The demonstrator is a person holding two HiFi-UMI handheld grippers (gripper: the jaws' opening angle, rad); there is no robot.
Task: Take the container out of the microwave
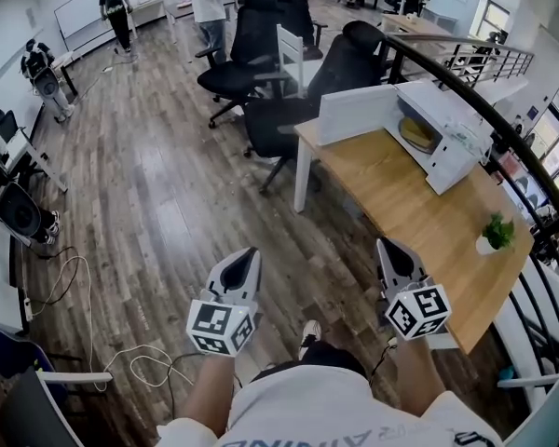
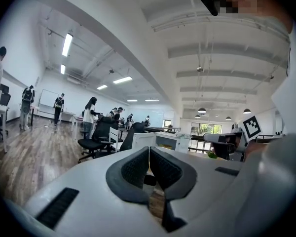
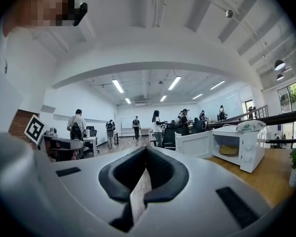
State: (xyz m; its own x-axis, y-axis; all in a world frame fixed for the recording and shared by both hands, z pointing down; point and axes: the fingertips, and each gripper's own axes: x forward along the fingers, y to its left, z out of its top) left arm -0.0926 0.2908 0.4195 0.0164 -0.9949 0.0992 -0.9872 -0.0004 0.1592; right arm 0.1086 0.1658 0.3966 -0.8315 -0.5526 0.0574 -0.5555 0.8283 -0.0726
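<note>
While both claws hang over the wooden floor (image 1: 158,184), short of the desk (image 1: 419,214), neither holds anything. The left claw (image 1: 247,255) has its two pads pressed together with nothing between them, and the right claw (image 1: 392,248) is likewise closed and empty. Ahead of the right claw and off to its right, the white microwave (image 1: 450,130) stands on the far end of the desk, its door (image 1: 356,113) swung wide open. Inside the cavity sits the container (image 1: 416,134), a shallow yellowish dish, well apart from both claws. Nearer the right claw, by the desk's right edge, stands a small potted plant (image 1: 496,232). Black office chairs (image 1: 261,35) stand beyond the left claw.
</note>
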